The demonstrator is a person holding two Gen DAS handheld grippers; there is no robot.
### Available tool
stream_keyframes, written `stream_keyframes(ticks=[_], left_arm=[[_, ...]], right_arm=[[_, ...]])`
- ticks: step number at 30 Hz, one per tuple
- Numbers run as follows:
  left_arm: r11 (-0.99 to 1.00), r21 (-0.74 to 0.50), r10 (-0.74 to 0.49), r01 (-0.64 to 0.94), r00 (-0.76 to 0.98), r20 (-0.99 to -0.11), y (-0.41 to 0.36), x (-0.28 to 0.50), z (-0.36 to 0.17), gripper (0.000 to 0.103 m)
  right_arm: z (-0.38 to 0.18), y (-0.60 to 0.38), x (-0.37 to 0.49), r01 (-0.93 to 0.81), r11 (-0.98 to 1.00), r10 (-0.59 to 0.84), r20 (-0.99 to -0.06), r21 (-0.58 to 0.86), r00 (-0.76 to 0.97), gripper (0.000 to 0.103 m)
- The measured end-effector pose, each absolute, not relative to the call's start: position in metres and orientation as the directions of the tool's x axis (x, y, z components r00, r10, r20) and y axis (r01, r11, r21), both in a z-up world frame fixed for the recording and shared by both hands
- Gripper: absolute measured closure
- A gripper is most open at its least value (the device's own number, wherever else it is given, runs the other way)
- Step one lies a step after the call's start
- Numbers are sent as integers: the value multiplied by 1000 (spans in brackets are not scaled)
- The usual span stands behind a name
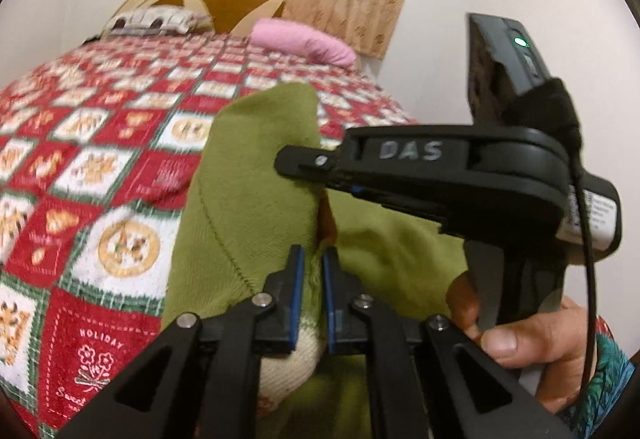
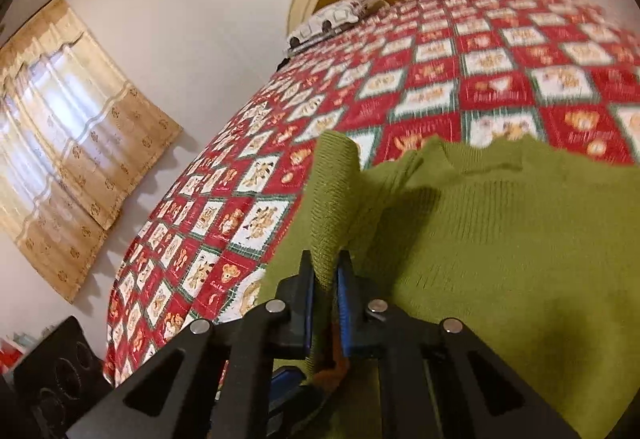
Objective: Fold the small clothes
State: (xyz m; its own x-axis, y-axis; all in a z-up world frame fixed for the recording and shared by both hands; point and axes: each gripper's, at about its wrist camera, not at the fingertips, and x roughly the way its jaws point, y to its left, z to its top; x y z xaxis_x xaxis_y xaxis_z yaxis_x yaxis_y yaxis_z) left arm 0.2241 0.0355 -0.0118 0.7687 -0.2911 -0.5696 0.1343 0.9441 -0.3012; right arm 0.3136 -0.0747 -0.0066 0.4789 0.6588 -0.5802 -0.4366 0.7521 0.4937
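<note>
Both claws are clamped on cloth: my left gripper (image 1: 311,271) pinches a fold of the olive-green knitted sweater (image 1: 256,199), and my right gripper (image 2: 325,279) bites a ribbed edge of it, perhaps a cuff. I judge the fold barely begun; the garment hangs bunched and lifted off the red-and-white patchwork holiday quilt (image 1: 80,167), nothing squared or stacked yet. In the left view it fills centre to five o'clock. It looks soft, thick and floppy, with a neat seam and some orange lining peeking through.

Soft window daylight, motion-blurred bedspread (image 2: 480,79), heavy fisheye edge warping.
</note>
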Motion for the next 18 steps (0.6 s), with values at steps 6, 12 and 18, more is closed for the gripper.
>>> stream_keyframes(ticks=[6,12,18], left_arm=[[924,-323,-359,205,759,-544,5,229,10,93],[900,-306,-432,311,729,-531,-46,241,25,95],[882,-288,-472,374,693,-545,-101,257,25,95]], right_arm=[[20,-99,307,-466,771,634,-593,434,496,94],[42,-155,302,-460,811,577,-627,362,523,94],[45,-222,305,-409,863,491,-683,296,541,95]])
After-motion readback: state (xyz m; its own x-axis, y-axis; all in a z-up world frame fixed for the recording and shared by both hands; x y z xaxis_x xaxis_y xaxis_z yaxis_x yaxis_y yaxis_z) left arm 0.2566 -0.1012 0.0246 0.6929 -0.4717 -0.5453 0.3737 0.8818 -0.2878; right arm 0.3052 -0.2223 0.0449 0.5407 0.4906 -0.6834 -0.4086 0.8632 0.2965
